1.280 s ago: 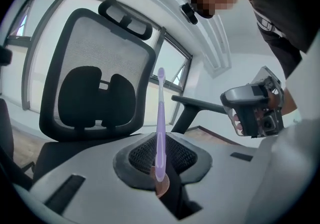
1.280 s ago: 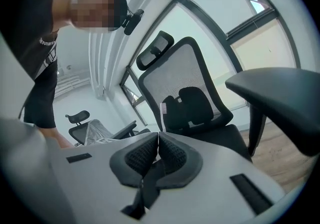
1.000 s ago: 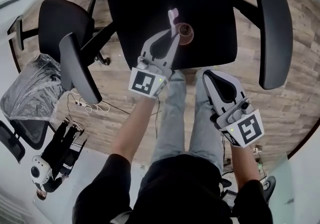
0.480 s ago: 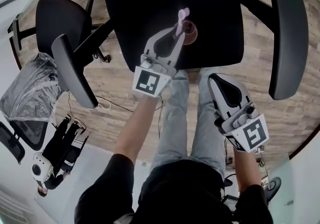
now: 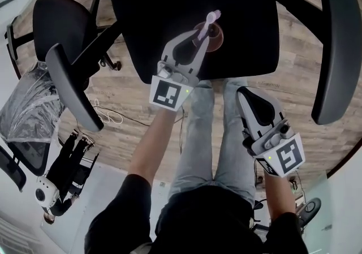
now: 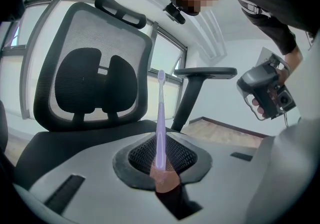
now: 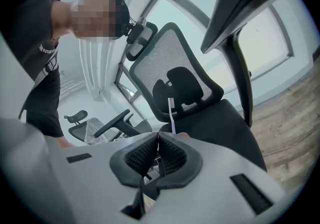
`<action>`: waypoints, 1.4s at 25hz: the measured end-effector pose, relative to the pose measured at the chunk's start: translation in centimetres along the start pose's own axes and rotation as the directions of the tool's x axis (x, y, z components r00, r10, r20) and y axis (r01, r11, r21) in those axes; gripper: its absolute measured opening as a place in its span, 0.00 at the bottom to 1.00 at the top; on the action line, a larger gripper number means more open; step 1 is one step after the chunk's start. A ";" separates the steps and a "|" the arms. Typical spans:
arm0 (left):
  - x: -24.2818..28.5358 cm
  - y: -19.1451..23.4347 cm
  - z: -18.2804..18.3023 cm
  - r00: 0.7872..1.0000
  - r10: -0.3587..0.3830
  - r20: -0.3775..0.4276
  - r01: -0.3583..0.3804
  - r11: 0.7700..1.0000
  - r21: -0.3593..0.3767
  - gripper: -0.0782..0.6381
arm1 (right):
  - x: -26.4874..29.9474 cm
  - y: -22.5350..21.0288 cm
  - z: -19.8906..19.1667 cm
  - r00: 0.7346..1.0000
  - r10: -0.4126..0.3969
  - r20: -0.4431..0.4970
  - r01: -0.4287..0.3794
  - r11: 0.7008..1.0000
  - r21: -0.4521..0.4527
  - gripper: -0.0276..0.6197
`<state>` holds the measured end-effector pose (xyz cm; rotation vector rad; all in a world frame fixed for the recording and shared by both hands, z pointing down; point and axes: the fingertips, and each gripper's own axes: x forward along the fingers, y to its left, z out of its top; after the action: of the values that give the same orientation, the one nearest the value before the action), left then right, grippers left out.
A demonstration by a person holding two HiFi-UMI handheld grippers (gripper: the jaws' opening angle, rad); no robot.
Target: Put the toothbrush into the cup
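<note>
The left hand-held gripper (image 6: 161, 164) is pinched on the handle of the lilac toothbrush (image 6: 160, 118). The toothbrush's long axis runs nearly upright, bristle head up. Its lower end meets the brownish cup (image 5: 214, 37), though whether it is inside cannot be told. The cup stands on the black chair seat (image 5: 243, 21), towards the seat's front edge. The right hand-held gripper (image 7: 158, 143) has its jaws pressed together on nothing and is held off the seat, over the person's leg (image 5: 232, 145).

On the chair seat (image 5: 158, 9), near its front edge, stood the cup (image 5: 218, 38), toothbrush (image 5: 207, 24) rising from it — left gripper (image 5: 197, 36) over that edge, right gripper (image 5: 241, 92) before the seat, rightward.
</note>
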<state>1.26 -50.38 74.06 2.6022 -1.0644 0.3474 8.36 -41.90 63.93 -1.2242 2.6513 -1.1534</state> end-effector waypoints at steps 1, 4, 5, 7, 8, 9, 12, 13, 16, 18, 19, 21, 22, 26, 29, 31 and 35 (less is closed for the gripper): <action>0.1 0.1 -0.2 1.000 0.002 0.001 -0.002 1.000 0.002 0.20 | 0.1 -0.3 -0.1 1.000 -0.002 0.000 0.002 1.000 0.000 0.08; 0.3 0.0 -0.7 1.000 0.001 0.005 -0.002 1.000 0.014 0.20 | 0.2 -0.8 -0.5 1.000 -0.010 0.002 0.010 1.000 0.004 0.08; 0.4 0.0 -0.8 1.000 -0.001 0.004 0.001 1.000 0.023 0.20 | 0.3 -0.8 -0.7 1.000 -0.012 0.003 0.012 1.000 0.006 0.08; 0.4 0.0 -0.8 1.000 -0.006 0.001 0.006 0.999 0.045 0.20 | 0.7 -0.8 -1.0 1.000 -0.012 0.002 0.012 1.000 0.007 0.08; 0.4 0.0 -0.8 1.000 -0.008 -0.003 0.008 0.998 0.054 0.20 | 0.8 -0.6 -1.1 1.000 -0.011 0.000 0.011 1.000 0.008 0.08; 0.4 -0.1 -0.9 1.000 -0.010 -0.011 0.010 0.998 0.063 0.20 | 0.9 -0.5 -1.1 1.000 -0.009 -0.001 0.009 1.000 0.008 0.08; 0.2 -0.4 -1.4 0.999 -0.019 -0.047 0.024 0.994 0.109 0.20 | 0.9 -0.2 -0.8 1.000 -0.002 -0.002 0.002 1.000 0.005 0.08; 0.2 -0.4 -1.5 0.998 -0.023 -0.056 0.030 0.991 0.128 0.20 | 0.9 -0.3 -0.7 1.000 -0.001 -0.001 0.001 1.000 0.003 0.08; 0.3 -0.5 -1.7 0.997 -0.032 -0.067 0.043 0.986 0.163 0.20 | 0.9 -0.7 -0.5 1.000 -0.013 -0.001 0.013 1.000 0.008 0.08; 0.4 -0.6 -1.7 0.997 -0.035 -0.064 0.045 0.985 0.165 0.20 | 0.8 -0.8 -0.6 1.000 -0.016 -0.003 0.016 1.000 0.006 0.08; 0.4 -0.6 -1.7 0.998 -0.034 -0.061 0.044 0.986 0.162 0.20 | 0.7 -0.8 -0.7 1.000 -0.012 -0.005 0.012 1.000 0.002 0.08; 0.4 -0.6 -1.6 0.998 -0.028 -0.054 0.035 0.989 0.144 0.20 | 0.5 -0.7 -0.9 1.000 -0.006 -0.007 0.006 1.000 -0.002 0.08; 0.4 -0.5 -1.5 0.998 -0.024 -0.052 0.030 0.991 0.130 0.20 | 0.4 -0.6 -0.9 1.000 -0.005 -0.007 0.005 1.000 -0.002 0.08; 0.4 -0.6 -1.1 0.999 -0.022 -0.041 0.026 0.995 0.100 0.20 | 0.3 -0.4 -0.6 1.000 -0.004 -0.009 0.004 1.000 -0.006 0.08; 0.3 -0.8 -0.8 0.999 -0.027 -0.041 0.031 0.994 0.101 0.20 | 0.2 -0.3 -0.2 1.000 -0.004 -0.002 0.004 1.000 -0.010 0.08; 0.2 -1.0 -0.7 0.999 -0.030 -0.042 0.035 0.994 0.101 0.20 | -0.1 -0.2 0.0 1.000 -0.006 0.003 0.006 1.000 -0.014 0.08; 0.1 -1.6 -0.2 0.999 -0.032 -0.035 0.035 0.995 0.089 0.20 | -0.4 0.1 0.3 1.000 -0.007 0.008 0.007 1.000 -0.014 0.08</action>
<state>2.41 -49.30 74.00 2.6793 -1.0152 0.4390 8.72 -41.79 63.54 -1.2386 2.6559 -1.1305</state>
